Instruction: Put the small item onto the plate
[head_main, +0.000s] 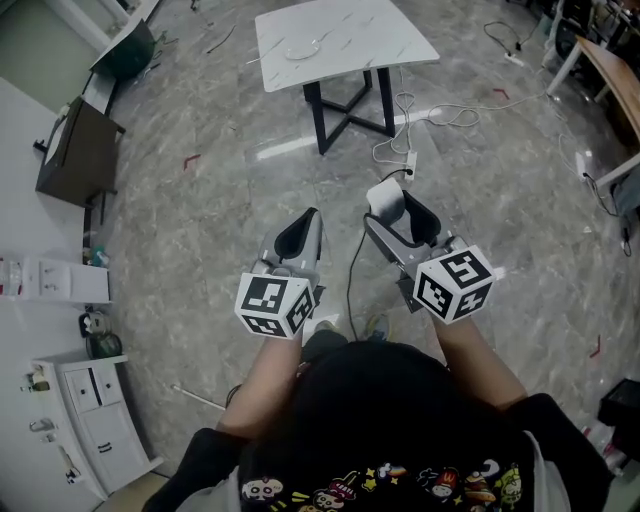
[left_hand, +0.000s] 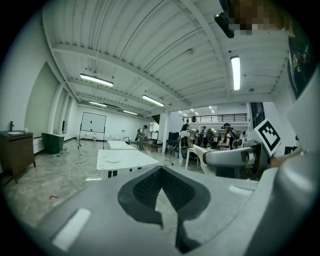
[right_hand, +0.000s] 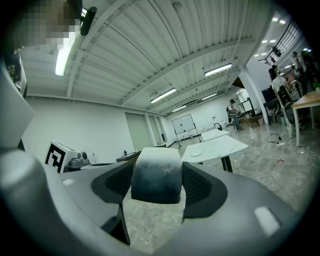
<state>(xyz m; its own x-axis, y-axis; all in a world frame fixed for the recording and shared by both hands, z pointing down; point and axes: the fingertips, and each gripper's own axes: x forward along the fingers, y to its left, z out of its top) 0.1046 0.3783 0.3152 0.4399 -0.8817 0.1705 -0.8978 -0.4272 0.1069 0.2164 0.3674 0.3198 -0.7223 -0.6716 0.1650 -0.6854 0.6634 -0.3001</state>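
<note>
My right gripper (head_main: 392, 208) is shut on the small item (head_main: 384, 195), a rounded block that is white at the top and dark lower down. In the right gripper view the item (right_hand: 156, 181) fills the gap between the jaws of that gripper (right_hand: 156, 172). My left gripper (head_main: 310, 216) is shut with nothing in it; its jaws (left_hand: 161, 172) meet at the tips. Both grippers hover over the floor, well short of the white marble table (head_main: 390, 40). A pale plate (head_main: 304, 50) lies on the table and is also visible as the plate (left_hand: 113, 160) and the plate (right_hand: 196, 153).
Cables and a power strip (head_main: 410, 160) lie on the floor between me and the table. A dark cabinet (head_main: 75, 150) and white drawers (head_main: 95, 420) stand at the left, a wooden table (head_main: 615, 70) at the right. Several people (left_hand: 200, 137) are far off.
</note>
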